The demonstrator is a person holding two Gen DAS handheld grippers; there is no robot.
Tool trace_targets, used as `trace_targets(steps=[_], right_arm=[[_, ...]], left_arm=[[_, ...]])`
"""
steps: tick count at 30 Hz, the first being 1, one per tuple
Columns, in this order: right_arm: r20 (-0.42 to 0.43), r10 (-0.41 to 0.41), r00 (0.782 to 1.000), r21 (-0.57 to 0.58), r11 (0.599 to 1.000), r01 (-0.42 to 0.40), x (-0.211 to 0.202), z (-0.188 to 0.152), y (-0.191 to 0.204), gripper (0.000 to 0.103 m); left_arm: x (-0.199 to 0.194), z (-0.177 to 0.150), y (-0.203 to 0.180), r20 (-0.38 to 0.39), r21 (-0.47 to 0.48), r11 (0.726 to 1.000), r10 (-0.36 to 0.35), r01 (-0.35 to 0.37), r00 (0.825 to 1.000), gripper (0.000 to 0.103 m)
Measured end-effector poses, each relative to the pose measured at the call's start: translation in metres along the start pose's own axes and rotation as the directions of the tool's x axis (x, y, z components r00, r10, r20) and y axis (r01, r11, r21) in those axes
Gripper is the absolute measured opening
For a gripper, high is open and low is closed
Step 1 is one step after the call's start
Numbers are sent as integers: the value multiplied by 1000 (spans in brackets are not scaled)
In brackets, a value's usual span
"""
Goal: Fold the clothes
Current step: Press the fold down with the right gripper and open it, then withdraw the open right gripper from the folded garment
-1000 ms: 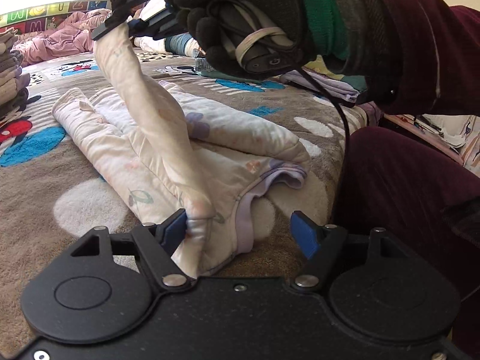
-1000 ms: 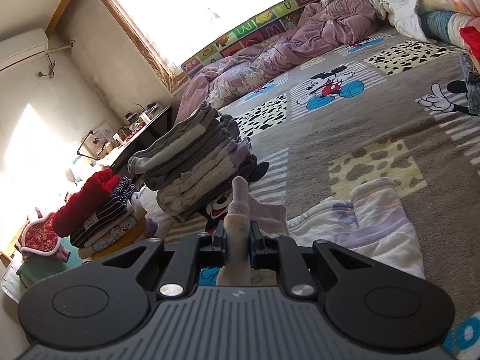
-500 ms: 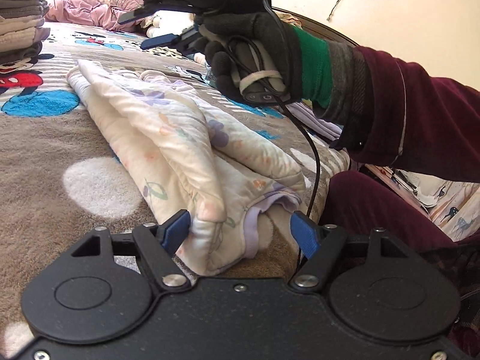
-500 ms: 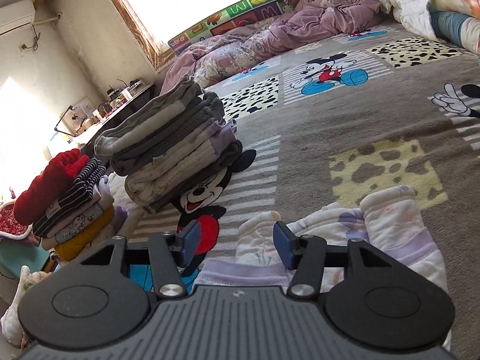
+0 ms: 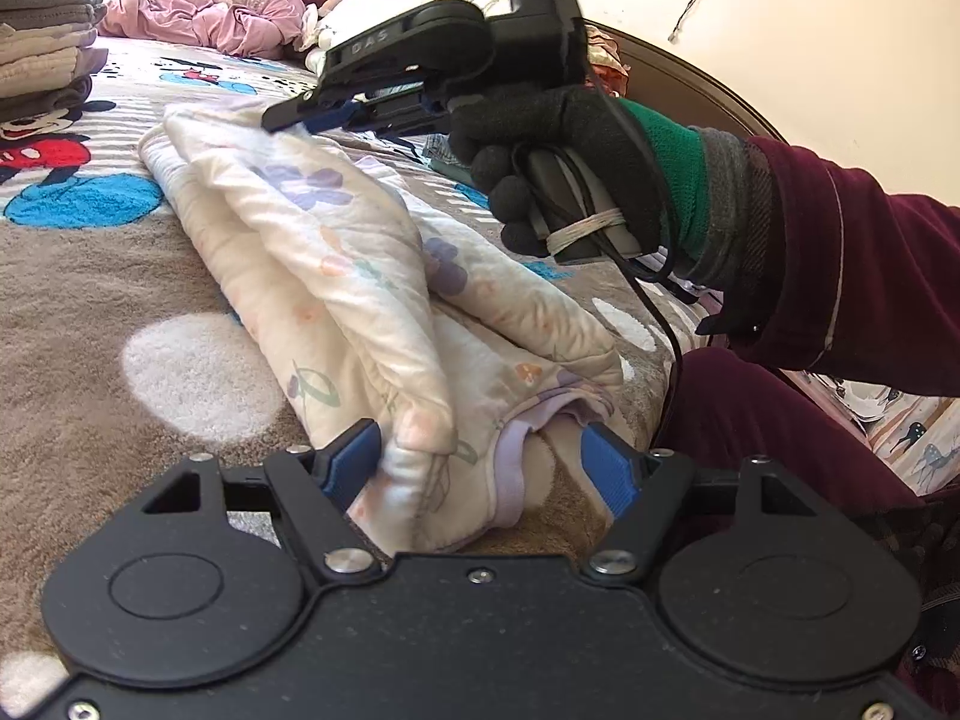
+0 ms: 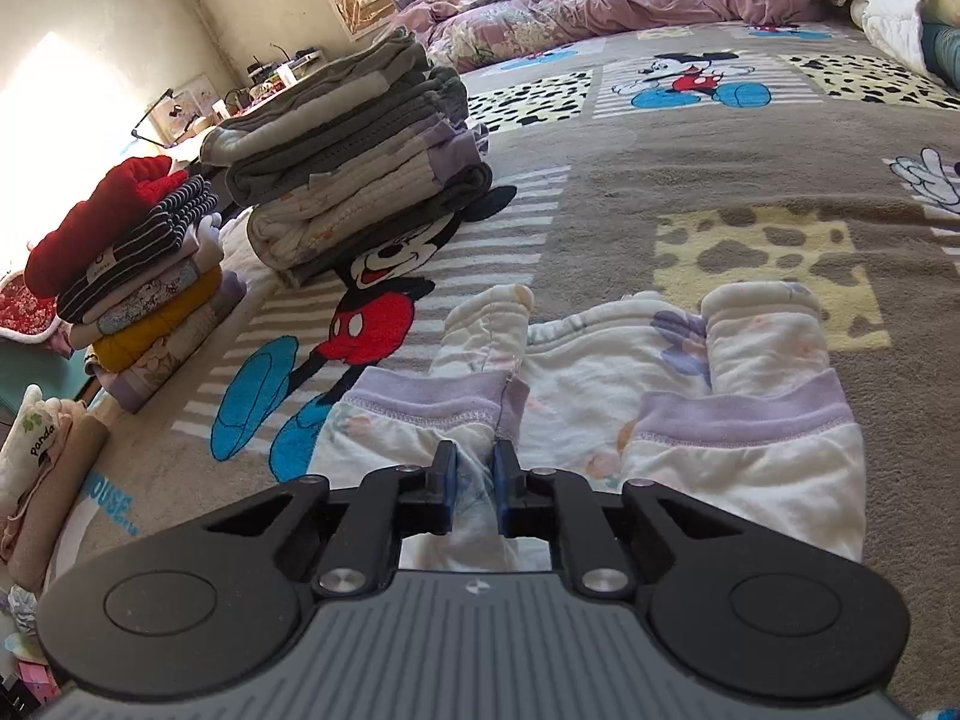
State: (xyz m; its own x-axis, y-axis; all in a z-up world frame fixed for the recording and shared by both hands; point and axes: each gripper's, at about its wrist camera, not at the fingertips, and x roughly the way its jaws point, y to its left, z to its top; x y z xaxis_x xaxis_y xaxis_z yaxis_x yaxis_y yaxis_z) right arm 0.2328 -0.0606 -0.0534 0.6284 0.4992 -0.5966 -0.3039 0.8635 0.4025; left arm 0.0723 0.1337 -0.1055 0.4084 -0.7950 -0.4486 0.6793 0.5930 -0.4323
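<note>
Big cartoon blanket (image 6: 690,192) across the bed, folded stack (image 6: 354,156) off to the side, and the floral garment (image 5: 360,300) lies half-folded in the middle. Left gripper (image 5: 480,468) sits at the near hem, jaws wide apart, cloth lying loose between them, one pad touching it at most. Right gripper (image 6: 474,480) is down at the far end, jaws drawn together on a pinch of fabric by the purple cuff (image 6: 432,402). Looks like mid-fold: next, I'd say, the left must close on its hem so both ends lift and carry over together.
</note>
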Motion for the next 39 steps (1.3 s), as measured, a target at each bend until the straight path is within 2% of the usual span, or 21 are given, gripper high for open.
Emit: trace_targets(steps=[2,4,7,10,12,13,16,19,21,22,23,25,26,28,31,34,38,39], right_arm=[[59,-7,998,2,1000,7,-16,5,0,13],[81,-27,996,-24,999,30,-21,8,2,13],[36,-131,991,-109,985,134,-6,4,4,13],[-43,-148,988,-90,986,143,10,-5,-4,14],[-50,-176,983,-119,978,169,16,-10,-2,25],[-28,-169,985,-120,979,165,13,-11,-2,28],[106,-115,988,-113,986,126,-15,-9,-1,32],[130,-62,990,-196,977,87,-31,-10,11,33],[80,6,997,-268,963,15,-30,-11,25,32],[50,21,999,-317,948,-4,-26,-13,33,32],[14,24,1000,-370,929,-17,-21,-15,42,32],[-25,36,999,-445,894,-43,-12,-20,57,32],[-45,35,998,-464,884,-52,-6,-22,62,31],[-86,24,996,-486,872,-63,5,-27,68,31],[-133,-24,991,-508,860,-47,24,-40,65,30],[-122,-28,992,-529,848,-41,27,-48,65,30],[-85,-11,996,-511,859,-34,10,-39,70,32],[-62,6,998,-506,862,-37,0,-38,71,32]], left_arm=[[0,0,2,-1,-13,1000,-6,6,1000,73],[-1,0,4,-6,-22,1000,-12,12,1000,74],[-3,0,8,-13,-34,999,-19,19,1000,74],[-5,1,7,-19,-25,999,-21,20,1000,74],[-8,2,4,-24,-5,1000,-16,16,1000,74],[-11,1,3,-21,2,1000,-6,6,1000,74],[-25,3,5,17,1,1000,25,-25,1000,74],[-34,9,11,91,-40,998,48,-45,995,74],[-36,14,16,136,-88,995,55,-43,989,73],[-38,17,18,159,-112,993,59,-41,986,67],[-34,18,21,163,-146,989,63,-39,985,56],[-24,20,27,161,-207,977,75,-41,984,41],[-18,20,31,136,-238,970,82,-48,987,34],[-6,19,40,62,-312,948,89,-65,994,27],[8,10,47,12,-366,929,70,-61,997,25],[1,14,46,8,-349,935,66,-59,998,25],[-26,22,35,70,-275,959,93,-70,993,28],[-33,24,32,112,-256,963,115,-83,987,28]])
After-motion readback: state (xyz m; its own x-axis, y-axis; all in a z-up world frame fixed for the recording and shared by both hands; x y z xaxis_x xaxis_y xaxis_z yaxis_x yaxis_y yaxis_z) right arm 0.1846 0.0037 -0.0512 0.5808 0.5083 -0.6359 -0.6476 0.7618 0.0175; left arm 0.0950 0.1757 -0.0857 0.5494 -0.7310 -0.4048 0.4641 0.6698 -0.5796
